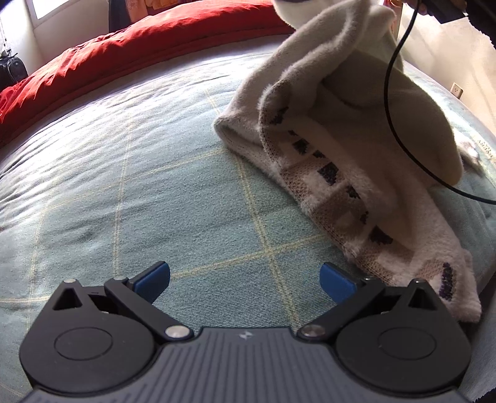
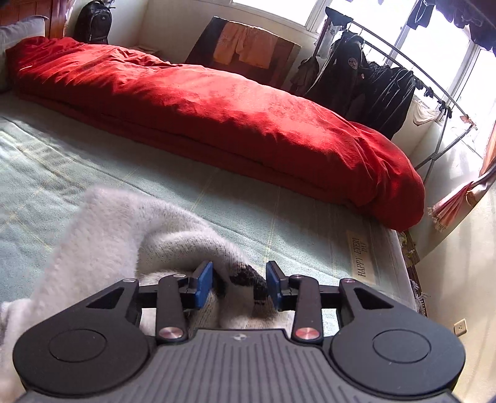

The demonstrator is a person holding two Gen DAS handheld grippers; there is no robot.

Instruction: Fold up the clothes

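Observation:
A fluffy cream sweater (image 1: pixel 356 130) with a beige and dark checked hem lies in a heap on the pale green bed sheet (image 1: pixel 139 161), right of centre, and its upper part rises toward the top edge of the left wrist view. My left gripper (image 1: pixel 245 279) hovers over bare sheet just left of the hem, open and empty. In the right wrist view the same sweater (image 2: pixel 102 235) bunches under my right gripper (image 2: pixel 238 285). A fold with a dark stripe sits between its blue pads (image 2: pixel 203 283), which stand apart without pinching it.
A red duvet (image 2: pixel 232 117) runs along the far side of the bed. Beyond it stand a clothes rack with dark jackets (image 2: pixel 365 74), a backpack (image 2: pixel 93 21) and bright windows. A black cable (image 1: pixel 390 102) hangs across the sweater. The bed's edge (image 2: pixel 393 266) is at right.

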